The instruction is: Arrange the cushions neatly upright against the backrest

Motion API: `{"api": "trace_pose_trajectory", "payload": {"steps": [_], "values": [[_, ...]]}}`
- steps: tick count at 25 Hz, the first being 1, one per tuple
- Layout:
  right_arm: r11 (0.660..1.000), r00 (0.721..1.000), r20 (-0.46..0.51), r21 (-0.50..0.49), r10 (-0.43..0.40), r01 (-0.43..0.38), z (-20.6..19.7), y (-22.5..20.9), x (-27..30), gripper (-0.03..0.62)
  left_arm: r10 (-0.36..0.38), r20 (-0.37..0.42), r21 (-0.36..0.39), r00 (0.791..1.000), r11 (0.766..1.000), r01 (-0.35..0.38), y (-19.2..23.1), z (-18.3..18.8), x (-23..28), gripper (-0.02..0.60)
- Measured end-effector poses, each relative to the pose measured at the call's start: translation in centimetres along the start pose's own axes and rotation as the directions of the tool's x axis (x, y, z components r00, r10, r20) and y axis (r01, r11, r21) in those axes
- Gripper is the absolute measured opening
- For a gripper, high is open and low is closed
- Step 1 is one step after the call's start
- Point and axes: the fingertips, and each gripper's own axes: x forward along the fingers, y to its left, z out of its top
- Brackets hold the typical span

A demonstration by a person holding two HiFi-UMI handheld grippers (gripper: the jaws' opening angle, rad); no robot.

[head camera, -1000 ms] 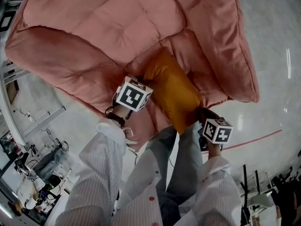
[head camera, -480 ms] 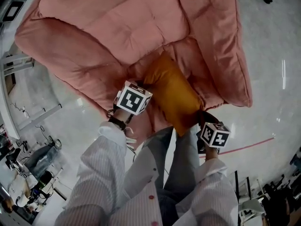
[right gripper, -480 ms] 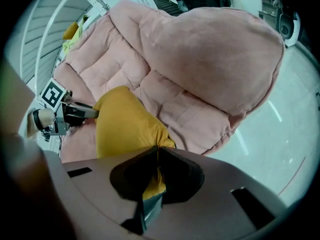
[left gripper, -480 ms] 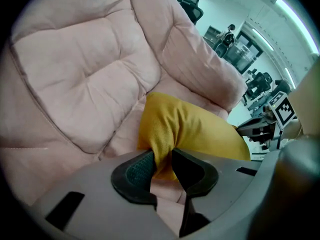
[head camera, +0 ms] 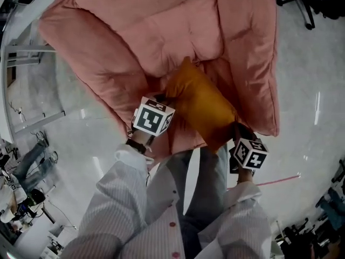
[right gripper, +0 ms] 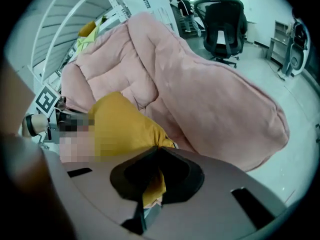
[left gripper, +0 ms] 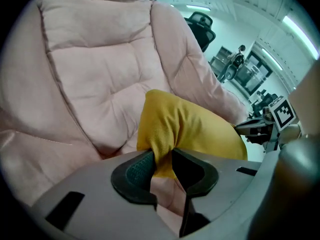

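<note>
Two corners of the mustard cushion are clamped by the left hand-held gripper and right hand-held gripper over the pink armchair seat. Thin fabric pinches may slip, dropping it flat.

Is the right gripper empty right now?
No, the right gripper is shut on a corner of the yellow cushion, with the fabric pinched between its jaws.

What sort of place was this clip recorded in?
Likely an office or lab workspace, not a home: a black office chair and a glossy pale floor with a red line surround the pink armchair.
</note>
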Motion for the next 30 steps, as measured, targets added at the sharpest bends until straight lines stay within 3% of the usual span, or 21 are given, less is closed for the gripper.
{"api": "trace_pose_trajectory", "payload": {"steps": [6,13,19,30], "values": [[0.986,0.999,0.014,-0.163,0.031,-0.029,5.8,-0.8,-2.8,0.023,0.055,0.077,-0.131,0.995,0.99,-0.044,-1.8,1.7,-3.2,0.114],[0.944,0.996,0.019,-0.322,0.087,-0.076,12.1,0.6,-2.1,0.023,0.136,0.155,-0.312,0.978,0.946,-0.082,-1.2,1.7,-5.4,0.114],[0.897,0.989,0.031,-0.425,0.146,-0.119,17.4,2.5,-0.8,0.023,0.253,0.224,-0.451,0.941,0.883,-0.13,0.0,2.4,-6.7,0.115],[0.743,0.97,0.059,-0.654,0.237,-0.142,24.9,7.9,2.0,0.023,0.445,0.317,-0.663,0.838,0.736,-0.14,1.7,2.0,-8.5,0.117]]}}
